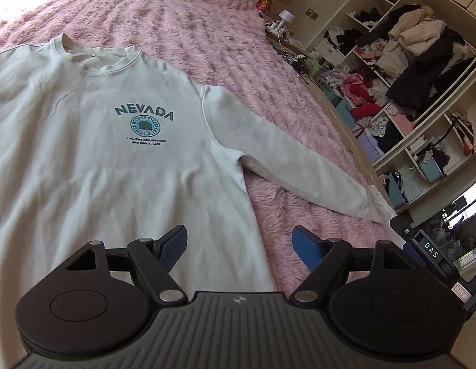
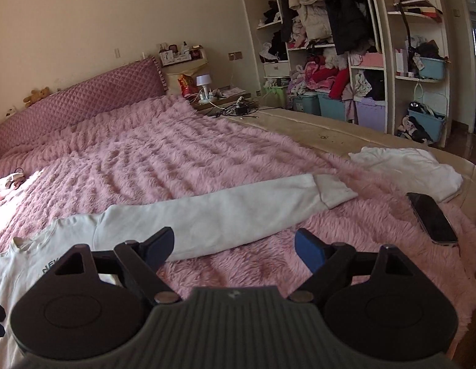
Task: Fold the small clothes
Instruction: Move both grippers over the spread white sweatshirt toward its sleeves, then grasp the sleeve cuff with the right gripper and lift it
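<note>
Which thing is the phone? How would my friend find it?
Start at the fluffy pink blanket covering the bed. Follow the white sweatshirt's sleeve to its cuff, then look just past it, near the bed's edge. The phone lies flat there: dark, shiny and hard, unlike the soft white clothes beside it.

Pink fluffy bed [image 2: 182, 153] carries sweatshirt [image 1: 115, 153], phone [image 2: 431, 216], white garment [image 2: 416, 169].

Left wrist view looks down close over the sweatshirt [image 1: 115, 153] toward 12 o'clock. Right wrist view sits low, facing the headboard [image 2: 78, 104]. Both share the sleeve [image 2: 222, 212] and wardrobe shelves [image 1: 407, 92] at 2 o'clock.
</note>
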`<state>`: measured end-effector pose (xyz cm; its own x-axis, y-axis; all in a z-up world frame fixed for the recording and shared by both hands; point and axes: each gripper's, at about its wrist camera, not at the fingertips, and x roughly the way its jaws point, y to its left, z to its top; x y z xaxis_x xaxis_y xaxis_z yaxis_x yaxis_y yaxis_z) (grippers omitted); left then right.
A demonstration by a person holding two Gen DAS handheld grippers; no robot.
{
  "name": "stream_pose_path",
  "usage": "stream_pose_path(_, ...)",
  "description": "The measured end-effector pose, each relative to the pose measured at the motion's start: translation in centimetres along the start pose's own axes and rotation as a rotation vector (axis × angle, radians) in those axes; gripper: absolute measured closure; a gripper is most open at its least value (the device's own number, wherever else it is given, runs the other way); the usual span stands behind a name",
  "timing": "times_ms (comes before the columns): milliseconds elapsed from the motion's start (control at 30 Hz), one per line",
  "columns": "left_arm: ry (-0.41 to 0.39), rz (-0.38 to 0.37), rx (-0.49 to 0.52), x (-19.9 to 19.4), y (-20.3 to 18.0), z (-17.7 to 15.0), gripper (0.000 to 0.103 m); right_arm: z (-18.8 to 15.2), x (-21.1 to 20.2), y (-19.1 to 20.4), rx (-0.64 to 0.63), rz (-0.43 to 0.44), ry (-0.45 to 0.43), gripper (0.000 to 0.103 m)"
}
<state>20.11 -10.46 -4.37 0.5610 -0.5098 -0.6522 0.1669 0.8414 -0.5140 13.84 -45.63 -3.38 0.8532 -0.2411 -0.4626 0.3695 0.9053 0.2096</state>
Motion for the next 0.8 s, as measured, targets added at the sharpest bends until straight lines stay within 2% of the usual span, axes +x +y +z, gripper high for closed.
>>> stream_pose_path(33, -0.018, -0.007, 0.029, 1.1, -0.5, 0.5, 0.012, 0.2, 1.4, -1.3, 0.027, -0.005, -0.024, 0.036)
stream_pose_path(100, -0.037, -0.006, 0.096, 3.4, -1.6, 1.6, 0.012, 0.7, 3.9, -3.1, 0.073, -0.052, -0.025, 0.045)
stream_pose_path(200, -0.035, -0.039, 0.149, 6.8, -2.7, 2.8, 0.012, 1.2, 7.9, -6.4, 0.176, -0.151, 0.007, 0.044)
stream_pose_path(367, 0.014, -0.065, 0.1, 12.0, -2.9, 4.4, 0.012, 1.2, 13.1, -10.1, 0.302, -0.177, 0.004, 0.045)
stream_pose_path(500, 0.054, -0.079, 0.07, 14.9, -2.8, 4.6, 0.012, 1.1, 16.0, -11.9, 0.374, -0.151, 0.025, 0.045)
stream_pose_path(600, 0.094, -0.103, 0.046, 16.5, -3.0, 4.0, 0.012, 1.0, 17.1, -12.6, 0.425, -0.12, -0.005, 0.045)
stream_pose_path(667, 0.127, -0.115, 0.044, 17.6, -3.1, 3.5, 0.012, 1.2, 17.6, -12.7, 0.44, -0.118, -0.017, 0.061)
stream_pose_path(700, 0.144, -0.113, 0.049, 18.0, -3.3, 3.2, 0.012, 1.3, 17.8, -12.7, 0.44, -0.123, -0.017, 0.084)
stream_pose_path(733, 0.154, -0.108, 0.056, 18.4, -3.5, 2.9, 0.012, 1.4, 18.0, -12.7, 0.441, -0.141, -0.021, 0.101)
stream_pose_path(800, 0.158, -0.097, 0.078, 18.7, -3.8, 2.6, 0.012, 1.4, 18.3, -12.8, 0.458, -0.131, -0.026, 0.101)
